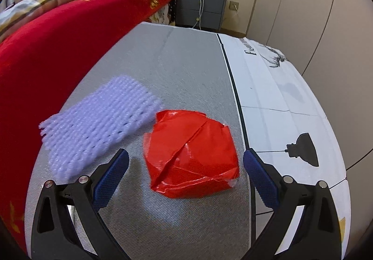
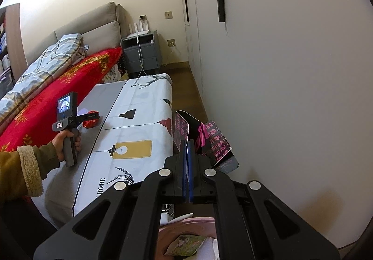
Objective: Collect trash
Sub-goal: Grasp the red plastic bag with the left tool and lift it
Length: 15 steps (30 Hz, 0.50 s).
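On the grey half of the covered table (image 1: 191, 69), two pieces of trash lie uncollected: a crumpled red foil wrapper (image 1: 191, 154) and, just beside it at about ten o'clock, a lilac foam net sleeve (image 1: 98, 124), the two nearly touching at their near corners. Seen from the left wrist, the left gripper (image 1: 186, 162) has its blue-padded jaws spread wide, one at eight o'clock of the wrapper and the other at three o'clock, so the wrapper sits between them but neither pad touches it yet. From the right wrist view, the person's hand (image 2: 64, 141) holds that gripper low over the table beside the red blanket (image 2: 58, 97). The right gripper (image 2: 187, 143) is clamped tight on a black carton printed with pink characters (image 2: 209, 141), held off the table's edge near the wall at one o'clock of the jaws. Below it, at six o'clock in that view, a pink bin (image 2: 186, 225) already holds a few scraps of paper and packaging. My judgement is that the job is midway: some trash is binned, the carton is gripped but not dropped, and the wrapper and sleeve remain.
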Available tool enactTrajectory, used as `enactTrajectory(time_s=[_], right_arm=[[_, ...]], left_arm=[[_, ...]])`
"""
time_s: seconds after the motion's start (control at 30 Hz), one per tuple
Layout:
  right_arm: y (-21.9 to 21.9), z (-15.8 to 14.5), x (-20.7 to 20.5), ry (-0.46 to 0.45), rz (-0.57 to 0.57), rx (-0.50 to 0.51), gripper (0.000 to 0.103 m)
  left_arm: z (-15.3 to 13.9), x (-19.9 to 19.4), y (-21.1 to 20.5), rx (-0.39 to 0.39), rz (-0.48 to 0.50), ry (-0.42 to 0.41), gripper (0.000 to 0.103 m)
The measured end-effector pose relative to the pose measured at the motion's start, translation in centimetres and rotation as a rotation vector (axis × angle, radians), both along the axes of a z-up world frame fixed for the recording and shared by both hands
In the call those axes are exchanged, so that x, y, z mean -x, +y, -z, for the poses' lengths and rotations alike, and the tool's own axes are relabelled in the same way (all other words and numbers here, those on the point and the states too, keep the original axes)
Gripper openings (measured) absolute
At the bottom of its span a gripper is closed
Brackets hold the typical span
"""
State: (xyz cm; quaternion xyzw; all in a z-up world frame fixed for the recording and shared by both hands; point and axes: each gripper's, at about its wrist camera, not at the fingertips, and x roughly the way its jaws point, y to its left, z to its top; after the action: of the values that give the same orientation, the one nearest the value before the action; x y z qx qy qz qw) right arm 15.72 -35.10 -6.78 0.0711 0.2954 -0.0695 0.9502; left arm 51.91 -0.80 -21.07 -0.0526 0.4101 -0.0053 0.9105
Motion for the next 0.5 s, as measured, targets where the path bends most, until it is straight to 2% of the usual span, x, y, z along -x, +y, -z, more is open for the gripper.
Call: enactTrajectory(time_s=[0.1, 0.17, 0.27, 0.37, 0.5], right_arm=[[0.1, 0.1, -0.1, 0.005, -0.001, 0.006, 0.002], [0.2, 0.1, -0.2, 0.008, -0.003, 0.006, 0.002], [0.6, 0.1, 0.0, 0.007, -0.006, 0.014, 0.002], [0.8, 0.1, 0.1, 0.005, -0.007, 0.017, 0.002], [0.6, -0.1, 0.2, -0.002, -0.008, 0.016, 0.002]], left_arm=[[0.0, -0.3, -0.3, -0.002, 0.012, 0.006, 0.093], [0.2, -0.5, -0.5, 0.002, 0.023, 0.015, 0.076], [0.0, -0.2, -0.3, 0.011, 0.02, -0.003, 0.075], [-1.0, 0.8, -0.1, -0.003, 0.006, -0.081, 0.074], [-2.4, 1.8, -0.4, -0.023, 0.038, -0.101, 0.074]])
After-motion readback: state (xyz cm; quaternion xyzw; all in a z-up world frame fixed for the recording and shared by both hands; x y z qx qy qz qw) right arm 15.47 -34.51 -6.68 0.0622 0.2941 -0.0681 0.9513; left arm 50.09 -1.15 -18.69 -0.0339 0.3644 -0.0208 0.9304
